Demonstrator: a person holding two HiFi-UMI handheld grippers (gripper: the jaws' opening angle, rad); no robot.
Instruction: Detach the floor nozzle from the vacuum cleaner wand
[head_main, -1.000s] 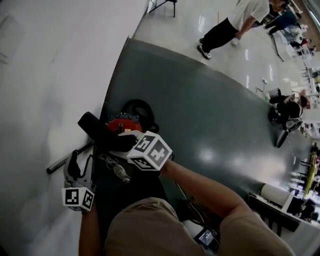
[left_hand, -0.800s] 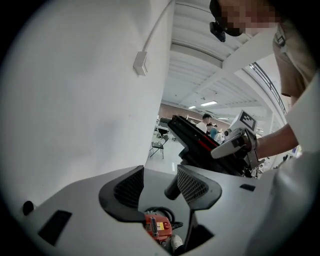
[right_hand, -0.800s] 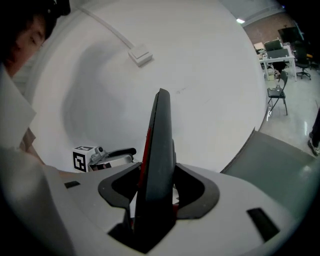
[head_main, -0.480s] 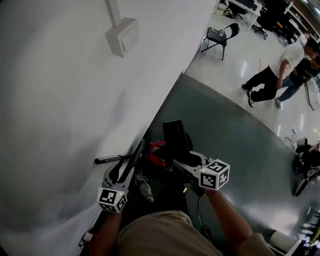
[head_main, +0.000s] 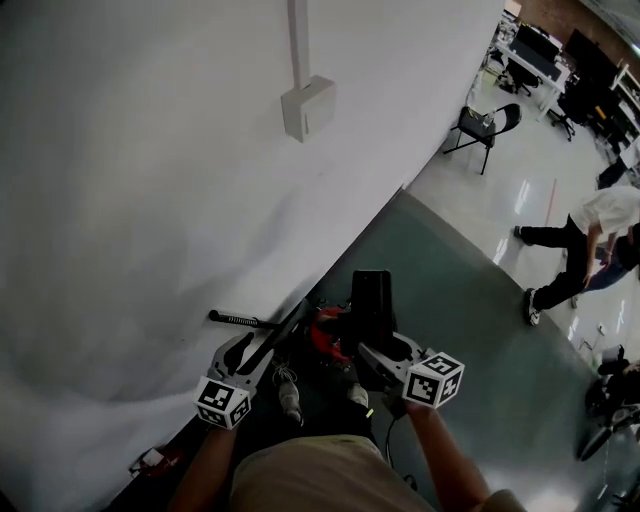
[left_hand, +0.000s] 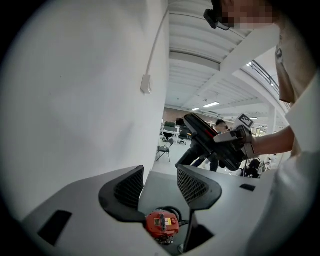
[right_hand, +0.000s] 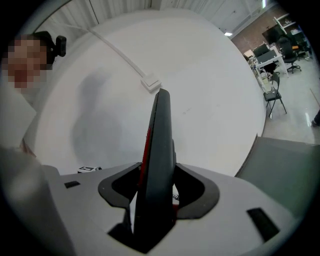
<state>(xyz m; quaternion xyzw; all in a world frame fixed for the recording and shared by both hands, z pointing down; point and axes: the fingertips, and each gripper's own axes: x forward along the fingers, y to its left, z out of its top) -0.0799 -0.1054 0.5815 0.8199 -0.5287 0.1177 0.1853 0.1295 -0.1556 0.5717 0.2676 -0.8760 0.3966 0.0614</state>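
Right gripper view: the right gripper (right_hand: 159, 189) pinches the floor nozzle (right_hand: 159, 140) edge-on between its jaws. The nozzle's long axis runs straight up the frame toward the wall box (right_hand: 151, 84). In the head view it points at the top of the frame, more upright than half a second earlier, when its tip leaned left. The left gripper (left_hand: 160, 182) has just narrowed its jaws. They stand apart with nothing between them, above the red vacuum body (left_hand: 161, 223).

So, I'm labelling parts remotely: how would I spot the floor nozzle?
Start at the dark floor mat along the white wall. At its near end the right tool grips the floor nozzle: a flat black slab, unlike the round red unit beside it.
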